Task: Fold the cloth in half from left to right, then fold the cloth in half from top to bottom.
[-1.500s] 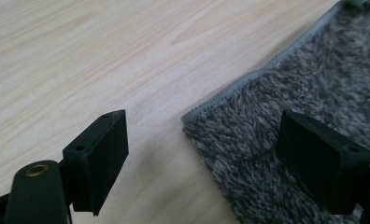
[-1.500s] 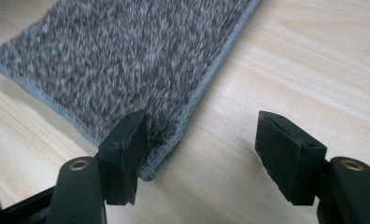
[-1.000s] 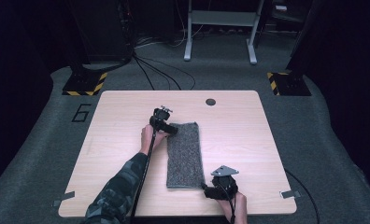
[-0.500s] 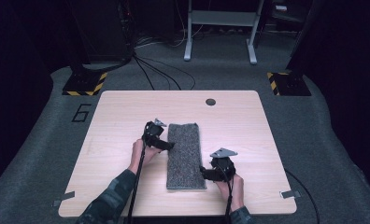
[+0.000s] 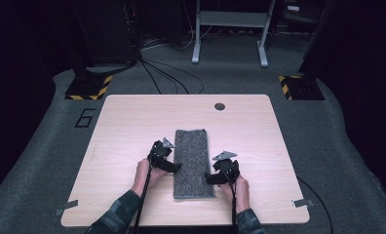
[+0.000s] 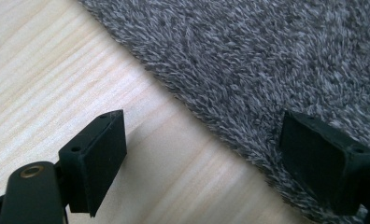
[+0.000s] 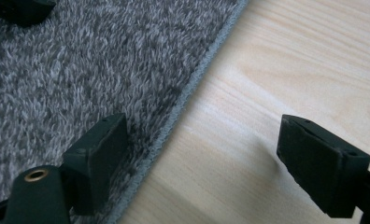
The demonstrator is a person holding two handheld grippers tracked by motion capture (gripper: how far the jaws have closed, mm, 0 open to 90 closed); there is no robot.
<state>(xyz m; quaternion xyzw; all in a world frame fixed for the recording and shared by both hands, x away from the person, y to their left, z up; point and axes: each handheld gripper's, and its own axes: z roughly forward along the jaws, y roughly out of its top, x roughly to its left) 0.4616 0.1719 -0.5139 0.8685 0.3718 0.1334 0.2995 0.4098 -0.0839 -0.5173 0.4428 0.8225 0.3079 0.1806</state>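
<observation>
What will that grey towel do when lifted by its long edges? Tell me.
The grey towel lies flat and looks like soft pile, so it will probably sag between grips. Folded into a narrow strip, it may unfold. It seems light, and its fuzzy surface should resist slipping on the wooden table.

In the left gripper view, the grey towel (image 6: pixel 267 60) runs off the top and right edges, so its full outline is not visible, and the right-hand jaw is clipped at the bottom right corner. In the right gripper view, the towel is cut off at the top and left edges. In the high view, the person's forearms leave the bottom edge, and the small dark disc (image 5: pixel 220 106) on the worktop (image 5: pixel 132 122) is too small to identify.
</observation>
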